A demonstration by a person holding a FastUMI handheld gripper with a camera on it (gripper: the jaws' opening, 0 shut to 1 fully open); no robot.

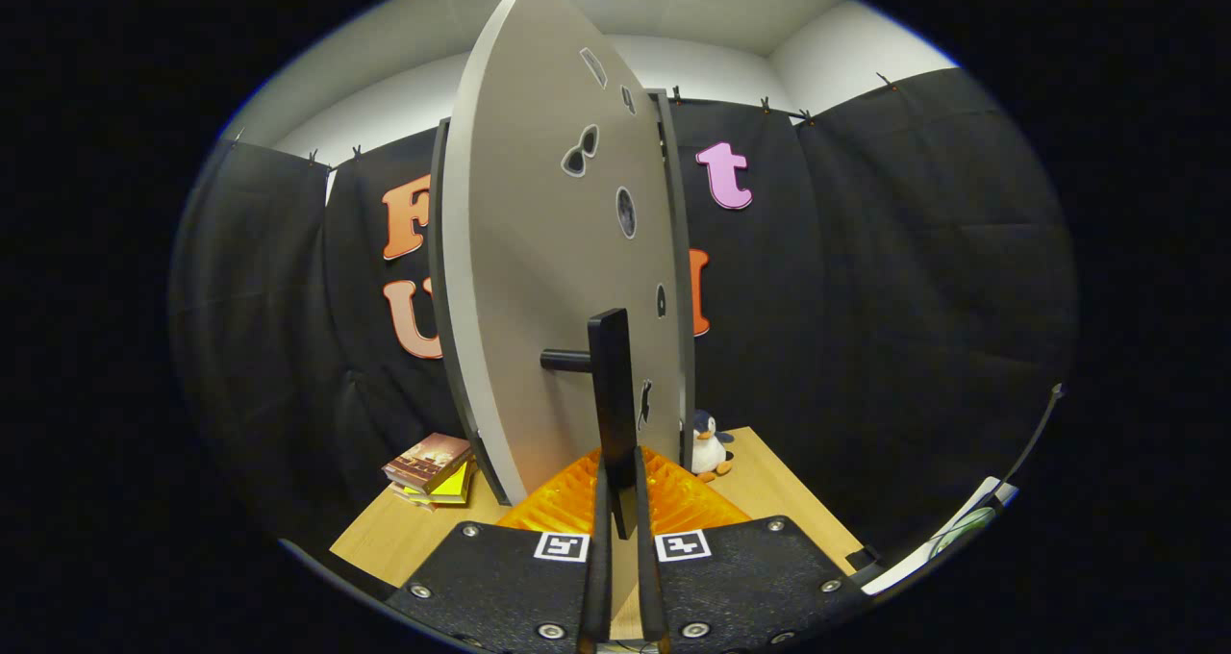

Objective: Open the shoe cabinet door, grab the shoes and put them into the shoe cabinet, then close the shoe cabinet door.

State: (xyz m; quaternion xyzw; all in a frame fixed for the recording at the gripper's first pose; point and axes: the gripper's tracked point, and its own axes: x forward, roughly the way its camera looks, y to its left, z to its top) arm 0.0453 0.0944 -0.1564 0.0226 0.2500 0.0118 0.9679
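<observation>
So right up close, the hand-held gripper (620,500) has its two fingers pinched in on the lower end of the black door handle (613,399), a vertical bar standing off the door on a short peg. Both fingers look pressed on it, one each side.

Judging by that, the step in hand is swinging the shoe cabinet door (563,250), though I honestly can't tell if it's opening or closing here. The door stands edge-on to the camera, partly swung out. My advice for doing it well: keep the pinch firm but let the wrist turn with the door, following the arc around the hinge and not pulling straight. The grip is low on the bar, so a slip off the bottom is the thing to watch.

Just under the door there's an orange ribbed mat (692,500) on the wooden counter (404,534). I see no shoes in this shot, so I can't say whether they're inside yet.

Further back, the count: one penguin plush (710,445) by the door's far edge, one small stack of books (430,469) (looks like three or so), and about six dark stickers (626,212) on the door face.
</observation>
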